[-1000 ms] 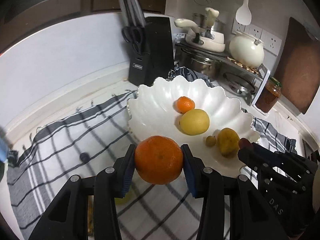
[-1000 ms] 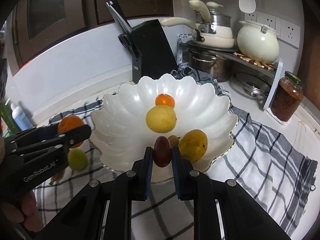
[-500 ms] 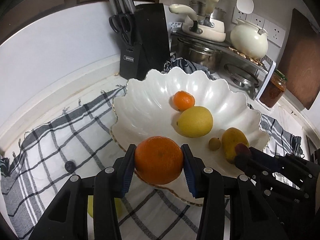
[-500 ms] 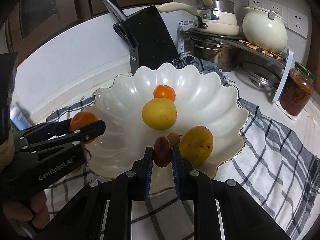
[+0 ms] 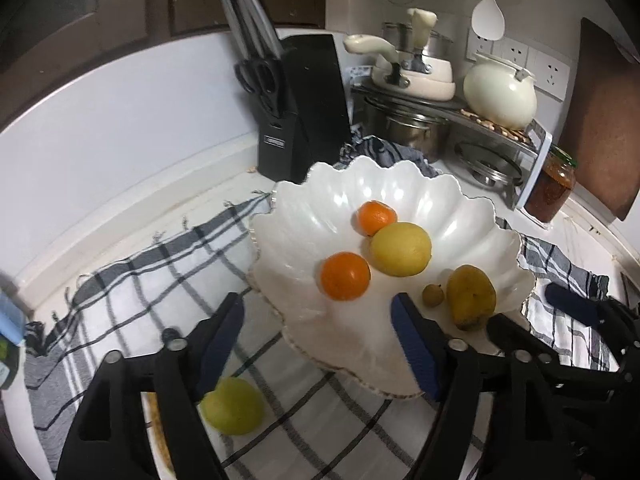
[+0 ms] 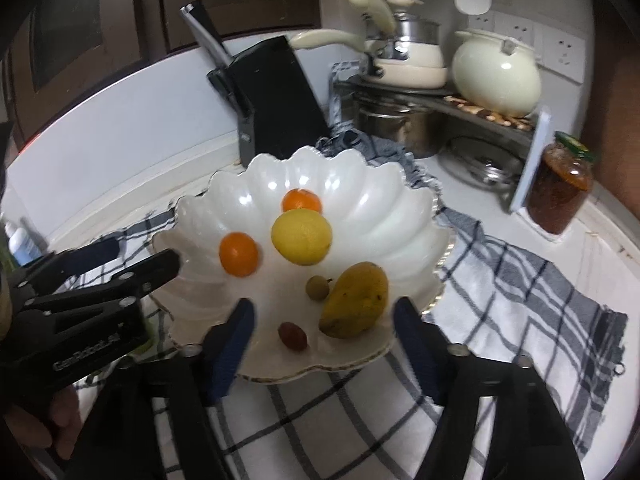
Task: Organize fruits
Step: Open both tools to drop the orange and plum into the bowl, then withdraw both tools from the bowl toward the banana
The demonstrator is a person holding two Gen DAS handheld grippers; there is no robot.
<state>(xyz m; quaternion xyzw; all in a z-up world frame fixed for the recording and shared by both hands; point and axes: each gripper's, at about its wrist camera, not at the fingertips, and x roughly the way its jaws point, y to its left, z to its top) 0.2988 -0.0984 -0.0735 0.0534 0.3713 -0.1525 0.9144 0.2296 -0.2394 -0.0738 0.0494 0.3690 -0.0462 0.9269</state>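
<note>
Now both grippers' jaws have just opened; orange (image 5: pixel 345 276) and grape (image 6: pixel 293 335) lie beyond them

Pretty dim indoor light, glare streaks on the white bowl (image 6: pixel 360 208), heavy fisheye bend, dark vignetted corners, slight blur.

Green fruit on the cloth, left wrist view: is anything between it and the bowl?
Nothing lies on the cloth between the green fruit and the bowl. The left claw, open, has just released the orange; one finger hangs directly over the fruit.
</note>
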